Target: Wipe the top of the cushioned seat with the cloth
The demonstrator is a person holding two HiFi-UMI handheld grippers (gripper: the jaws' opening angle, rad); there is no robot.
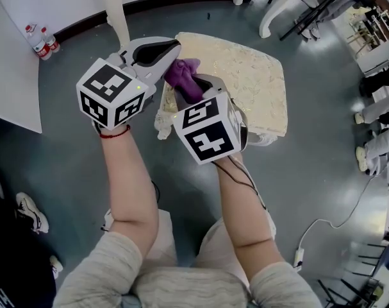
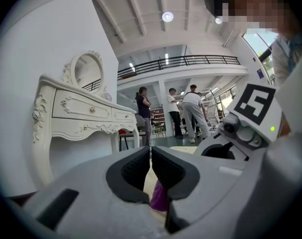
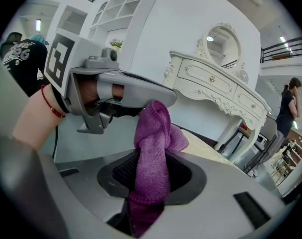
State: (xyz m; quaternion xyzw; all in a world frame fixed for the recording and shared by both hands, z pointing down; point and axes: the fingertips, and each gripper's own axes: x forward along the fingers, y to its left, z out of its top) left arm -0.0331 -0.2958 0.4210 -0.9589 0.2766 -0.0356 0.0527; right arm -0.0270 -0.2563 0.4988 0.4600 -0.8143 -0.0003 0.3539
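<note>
Shot steeply down from overhead, seat (image 1: pixel 258 76) at 1 o'clock; otherwise low, tight along the jaws, sharing the dresser (image 2: pixel 81 113).

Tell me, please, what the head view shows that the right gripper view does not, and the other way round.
Only the head view: nearly the whole top of the cushioned seat, and two water bottles on the floor. Only the right gripper view: a white dressing table with an oval mirror, and a white shelf unit. Both: the purple cloth clamped in the right hand-held gripper, with the left hand-held gripper close beside it.
</note>
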